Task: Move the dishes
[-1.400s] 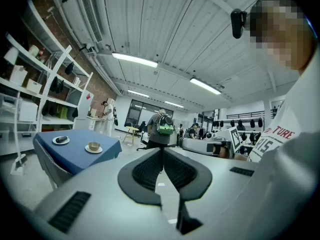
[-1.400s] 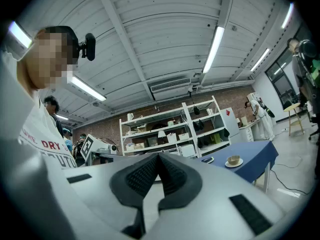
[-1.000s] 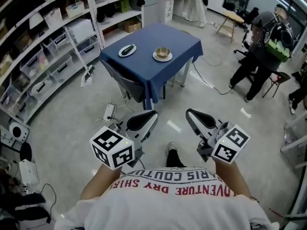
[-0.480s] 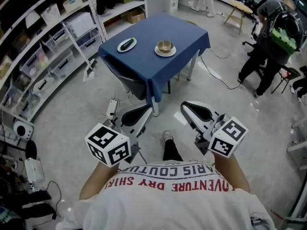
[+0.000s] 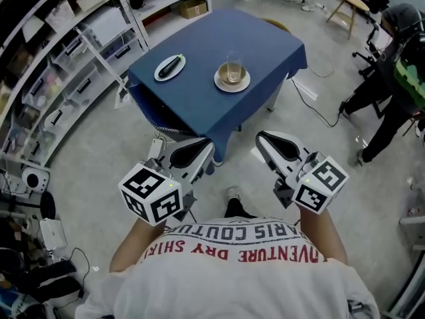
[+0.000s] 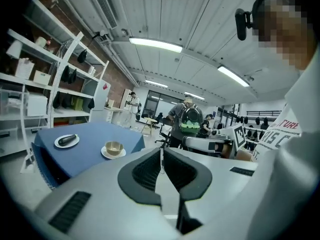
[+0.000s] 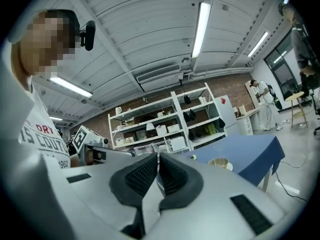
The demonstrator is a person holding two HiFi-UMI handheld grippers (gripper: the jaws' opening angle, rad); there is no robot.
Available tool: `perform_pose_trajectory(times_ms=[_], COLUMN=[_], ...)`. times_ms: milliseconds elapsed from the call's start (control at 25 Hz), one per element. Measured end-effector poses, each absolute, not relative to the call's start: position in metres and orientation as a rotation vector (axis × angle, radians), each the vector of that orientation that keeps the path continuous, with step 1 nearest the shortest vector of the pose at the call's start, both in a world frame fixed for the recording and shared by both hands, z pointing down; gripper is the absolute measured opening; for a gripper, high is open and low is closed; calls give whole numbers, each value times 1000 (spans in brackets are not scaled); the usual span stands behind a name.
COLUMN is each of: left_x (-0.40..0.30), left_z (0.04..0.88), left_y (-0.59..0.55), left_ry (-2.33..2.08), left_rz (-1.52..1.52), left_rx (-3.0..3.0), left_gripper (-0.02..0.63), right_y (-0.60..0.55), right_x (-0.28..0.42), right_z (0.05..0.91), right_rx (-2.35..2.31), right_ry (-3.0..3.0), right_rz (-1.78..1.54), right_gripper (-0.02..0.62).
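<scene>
A table under a blue cloth (image 5: 255,42) stands ahead of me. On it lies a white plate with a dark long object (image 5: 170,66) at the left, and a gold bowl on a white saucer (image 5: 232,74) to its right. The same bowl (image 6: 113,148) and plate (image 6: 66,140) show in the left gripper view; the bowl (image 7: 218,162) also shows in the right gripper view. My left gripper (image 5: 197,159) and right gripper (image 5: 272,146) are held low near my chest, short of the table. Both are shut with nothing between the jaws.
White shelving (image 5: 53,52) with bins and boxes runs along the left. A dark chair (image 5: 174,121) is tucked at the table's near side. A person with a green-trimmed backpack (image 5: 402,65) stands at the right. Cables and a power strip (image 5: 154,150) lie on the grey floor.
I have walked toward the table: it is larger and nearer in the head view. Both grippers stay shut and held in front of my chest.
</scene>
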State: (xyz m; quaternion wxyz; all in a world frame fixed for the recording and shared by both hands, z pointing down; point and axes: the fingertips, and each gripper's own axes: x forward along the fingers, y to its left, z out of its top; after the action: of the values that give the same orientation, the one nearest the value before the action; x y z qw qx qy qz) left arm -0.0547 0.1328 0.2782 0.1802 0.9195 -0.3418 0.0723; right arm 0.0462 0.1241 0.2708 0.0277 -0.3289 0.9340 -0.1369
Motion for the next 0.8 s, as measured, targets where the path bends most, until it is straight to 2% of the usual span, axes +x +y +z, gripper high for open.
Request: perform_pose_trajectory(times_ms=[400, 800], left_x=[-26, -34], left_z=[292, 290], left_y=[-5, -39], left_ry=[-1005, -1062], left_rz=[255, 208], left_rx=[2552, 2556], left_gripper=[41, 41], right_y=[-12, -50], right_x=[70, 90], right_z=[283, 283], right_rx=[-975, -1011], right_ry=[2967, 2947], right_rz=[-407, -391], right_gripper=[26, 34])
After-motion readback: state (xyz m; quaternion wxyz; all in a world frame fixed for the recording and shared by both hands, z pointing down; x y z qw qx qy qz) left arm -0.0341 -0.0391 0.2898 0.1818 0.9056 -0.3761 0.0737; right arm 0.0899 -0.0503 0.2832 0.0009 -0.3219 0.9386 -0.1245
